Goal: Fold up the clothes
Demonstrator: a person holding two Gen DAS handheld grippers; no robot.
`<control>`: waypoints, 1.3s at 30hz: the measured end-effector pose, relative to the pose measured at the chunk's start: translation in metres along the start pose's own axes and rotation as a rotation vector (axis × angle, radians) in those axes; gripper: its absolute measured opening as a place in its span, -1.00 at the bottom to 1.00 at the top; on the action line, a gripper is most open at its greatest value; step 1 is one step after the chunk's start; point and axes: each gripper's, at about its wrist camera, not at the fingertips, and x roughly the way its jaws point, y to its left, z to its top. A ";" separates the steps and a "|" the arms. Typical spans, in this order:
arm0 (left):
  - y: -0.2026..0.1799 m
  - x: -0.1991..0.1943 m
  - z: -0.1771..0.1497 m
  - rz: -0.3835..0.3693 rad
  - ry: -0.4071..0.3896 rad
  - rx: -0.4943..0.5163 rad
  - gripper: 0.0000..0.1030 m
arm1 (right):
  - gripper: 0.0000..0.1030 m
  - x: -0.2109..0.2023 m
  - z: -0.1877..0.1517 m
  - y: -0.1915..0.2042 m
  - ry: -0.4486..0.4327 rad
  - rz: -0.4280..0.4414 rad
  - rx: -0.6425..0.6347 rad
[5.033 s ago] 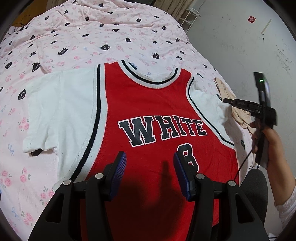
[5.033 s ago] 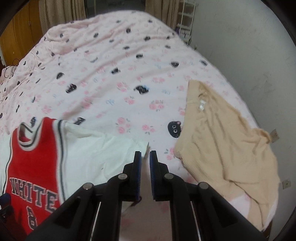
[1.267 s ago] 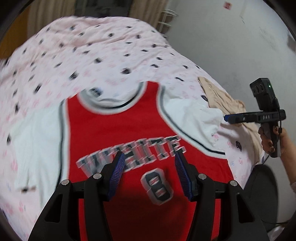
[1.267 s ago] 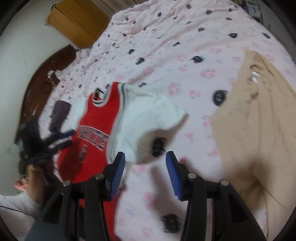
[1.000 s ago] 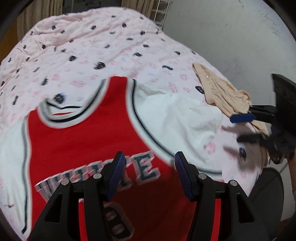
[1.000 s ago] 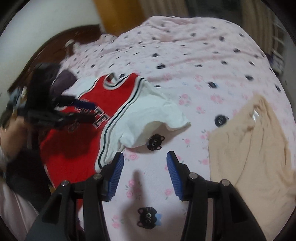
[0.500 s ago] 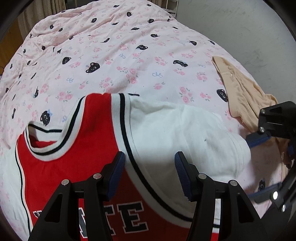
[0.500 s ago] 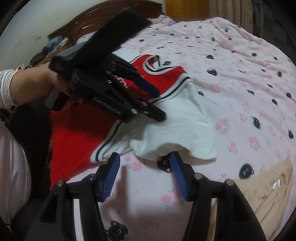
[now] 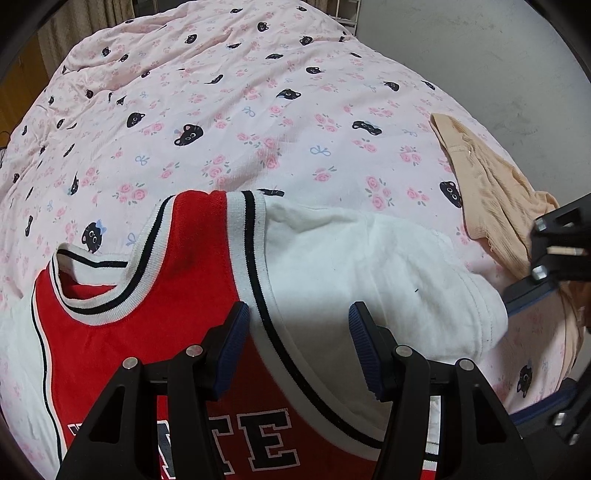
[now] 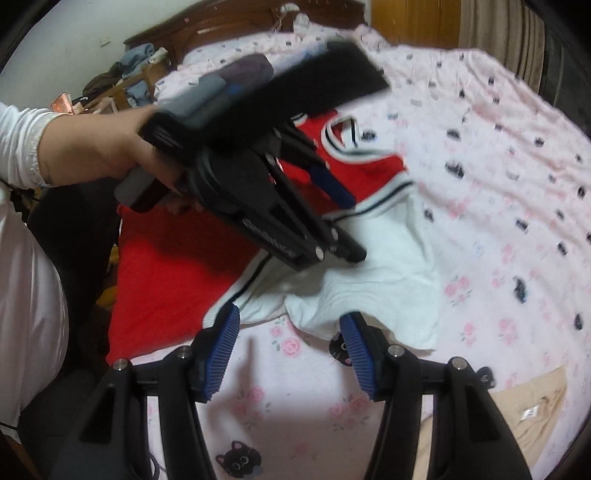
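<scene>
A red basketball jersey [image 9: 177, 332] with white sleeves and "WHITE" lettering lies flat on the bed. My left gripper [image 9: 299, 347] is open and empty, hovering over the seam between the red body and the white right sleeve [image 9: 369, 273]. My right gripper [image 10: 290, 350] is open and empty, just short of the white sleeve's hem [image 10: 369, 302]. In the right wrist view the left gripper [image 10: 343, 225] and the hand holding it hang over the jersey [image 10: 177, 266]. In the left wrist view part of the right gripper [image 9: 554, 254] shows at the right edge.
The bed has a pink quilt [image 9: 240, 110] printed with cats and roses. A beige garment [image 9: 491, 199] lies crumpled at the bed's right side, also in the right wrist view [image 10: 532, 417]. A wooden headboard [image 10: 240, 18] and clutter stand behind. A grey wall [image 9: 480, 55] borders the bed.
Both grippers have closed in on the jersey's right sleeve. The left one swung from the chest lettering towards the shoulder; the right one turned from the beige garment to the sleeve hem and opened.
</scene>
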 end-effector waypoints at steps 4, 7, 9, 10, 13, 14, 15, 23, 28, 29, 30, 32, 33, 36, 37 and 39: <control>0.003 0.003 0.002 0.006 0.001 0.000 -0.01 | 0.13 0.007 0.001 -0.006 -0.030 0.068 0.044; 0.003 0.008 0.006 0.017 0.002 0.004 0.00 | 0.18 0.015 0.003 -0.005 -0.022 0.138 0.060; 0.001 0.011 0.010 0.022 0.001 0.006 0.00 | 0.22 0.026 0.003 -0.006 0.017 0.168 0.073; 0.000 0.012 0.012 0.023 -0.003 0.009 0.00 | 0.24 0.032 0.002 -0.006 0.042 0.181 0.083; -0.002 0.015 0.017 0.030 -0.010 0.016 0.00 | 0.25 0.038 -0.002 -0.010 0.068 0.252 0.136; -0.003 0.015 0.018 0.034 -0.010 0.019 0.00 | 0.25 0.036 -0.003 -0.012 0.068 0.268 0.150; -0.004 0.016 0.019 0.038 -0.010 0.021 0.00 | 0.25 0.032 -0.005 -0.014 0.066 0.291 0.168; -0.005 0.019 0.022 0.030 -0.017 0.011 0.00 | 0.45 -0.020 -0.033 -0.036 -0.052 0.408 0.325; -0.005 0.013 0.021 0.026 -0.039 0.008 0.00 | 0.47 -0.014 -0.064 -0.057 0.035 0.331 0.452; -0.005 0.012 0.020 0.024 -0.045 0.007 0.00 | 0.47 -0.015 -0.072 -0.061 0.036 0.323 0.483; -0.005 0.011 0.020 0.021 -0.050 0.006 0.00 | 0.47 -0.019 -0.079 -0.064 0.017 0.310 0.510; -0.006 0.006 0.018 0.014 -0.066 0.003 0.00 | 0.48 -0.023 -0.085 -0.079 -0.048 0.304 0.631; -0.006 -0.001 0.016 0.005 -0.091 0.004 0.00 | 0.48 -0.024 -0.088 -0.087 -0.080 0.301 0.691; -0.008 -0.029 0.002 0.010 -0.175 0.023 0.00 | 0.48 -0.017 -0.092 -0.110 -0.146 0.299 0.874; -0.007 -0.039 -0.005 0.016 -0.201 0.033 0.00 | 0.48 -0.013 -0.093 -0.117 -0.163 0.299 0.936; -0.006 -0.058 -0.018 0.029 -0.254 0.051 0.00 | 0.48 -0.005 -0.094 -0.133 -0.197 0.298 1.056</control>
